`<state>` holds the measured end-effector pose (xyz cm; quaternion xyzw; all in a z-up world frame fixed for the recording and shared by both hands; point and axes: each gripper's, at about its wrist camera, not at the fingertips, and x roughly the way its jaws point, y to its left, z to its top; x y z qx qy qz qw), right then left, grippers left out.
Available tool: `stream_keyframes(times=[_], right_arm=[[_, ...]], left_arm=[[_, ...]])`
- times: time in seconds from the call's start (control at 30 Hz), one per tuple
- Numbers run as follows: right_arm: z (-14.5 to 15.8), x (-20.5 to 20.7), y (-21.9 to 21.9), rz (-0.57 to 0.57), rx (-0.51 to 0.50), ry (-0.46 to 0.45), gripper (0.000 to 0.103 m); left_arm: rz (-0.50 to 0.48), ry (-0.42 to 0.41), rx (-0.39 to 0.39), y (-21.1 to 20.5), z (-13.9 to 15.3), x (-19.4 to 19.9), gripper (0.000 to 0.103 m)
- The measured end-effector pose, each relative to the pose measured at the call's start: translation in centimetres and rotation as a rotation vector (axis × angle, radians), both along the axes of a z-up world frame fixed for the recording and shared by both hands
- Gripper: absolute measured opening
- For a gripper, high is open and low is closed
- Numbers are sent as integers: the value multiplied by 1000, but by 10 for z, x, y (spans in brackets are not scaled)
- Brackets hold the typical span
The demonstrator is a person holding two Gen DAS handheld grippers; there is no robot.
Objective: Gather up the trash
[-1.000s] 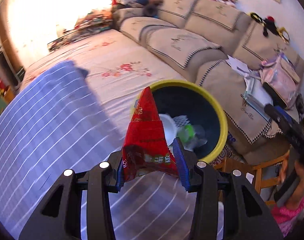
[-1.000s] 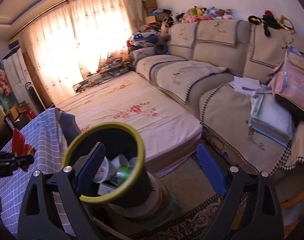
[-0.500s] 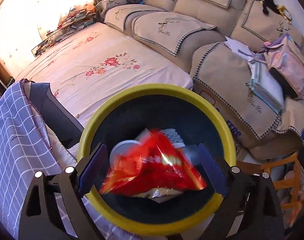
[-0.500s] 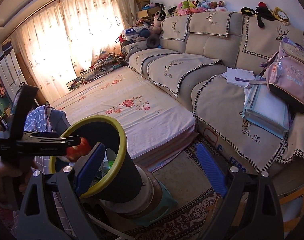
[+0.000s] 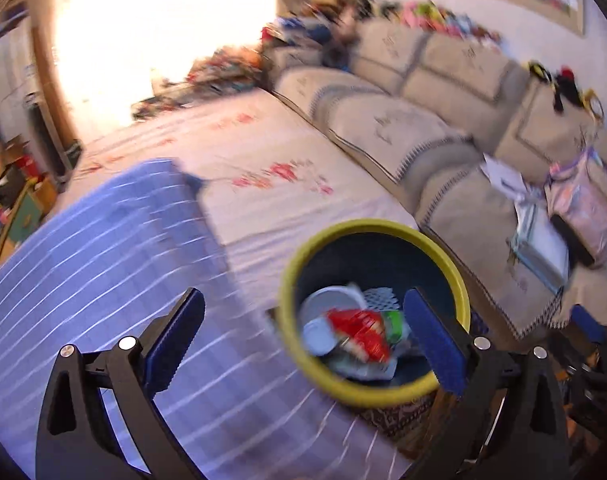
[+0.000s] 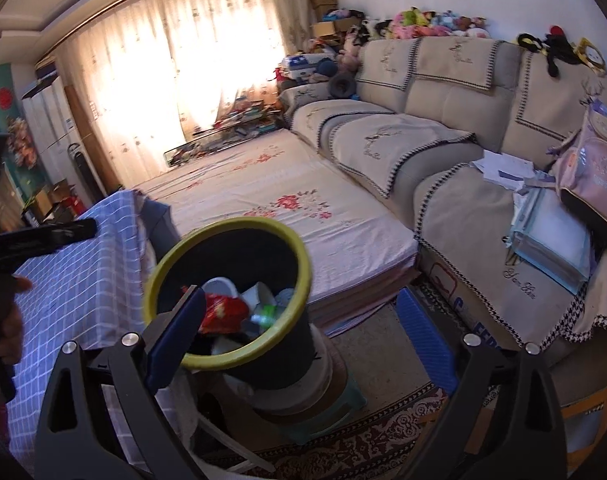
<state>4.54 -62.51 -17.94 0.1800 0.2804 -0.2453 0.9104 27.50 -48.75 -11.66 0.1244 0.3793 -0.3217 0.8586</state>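
A dark trash bin with a yellow rim (image 5: 293, 276) (image 6: 159, 272) stands beside the blue checked tablecloth (image 5: 103, 264) (image 6: 83, 264). A red snack wrapper (image 5: 359, 330) (image 6: 221, 312) lies inside it on top of white cups and other trash. My left gripper (image 5: 303, 340) is open and empty, above the cloth's edge and the bin's near side. My right gripper (image 6: 299, 334) is open and empty, in front of the bin. The left gripper's body (image 6: 35, 236) shows at the left of the right wrist view.
A low bed with a floral sheet (image 6: 271, 200) lies behind the bin. A beige sofa (image 6: 443, 128) holds papers, a folder and a pink backpack (image 6: 591, 176). The bin rests on a stool (image 6: 327, 404) over a patterned rug (image 6: 363, 440).
My left gripper opened over the bin and dropped the red wrapper into it. It then pulled back towards the tablecloth. The right gripper shifted slightly and stayed open.
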Motion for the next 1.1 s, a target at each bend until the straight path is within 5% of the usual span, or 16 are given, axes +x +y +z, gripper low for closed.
stream_keyframes(times=[0.23, 0.53, 0.77, 1.1], right_arm=[[25, 6, 70, 172, -56, -31, 96], [67, -12, 146, 310, -159, -63, 96], [93, -41, 174, 334, -209, -96, 96], [106, -73, 186, 331, -233, -132, 96]], left_arm=[[279, -192, -65, 170, 42, -77, 98], [545, -337, -81, 325, 68, -174, 98], [629, -406, -138, 389, 87, -239, 98], [696, -370, -197, 426, 75, -285, 98]])
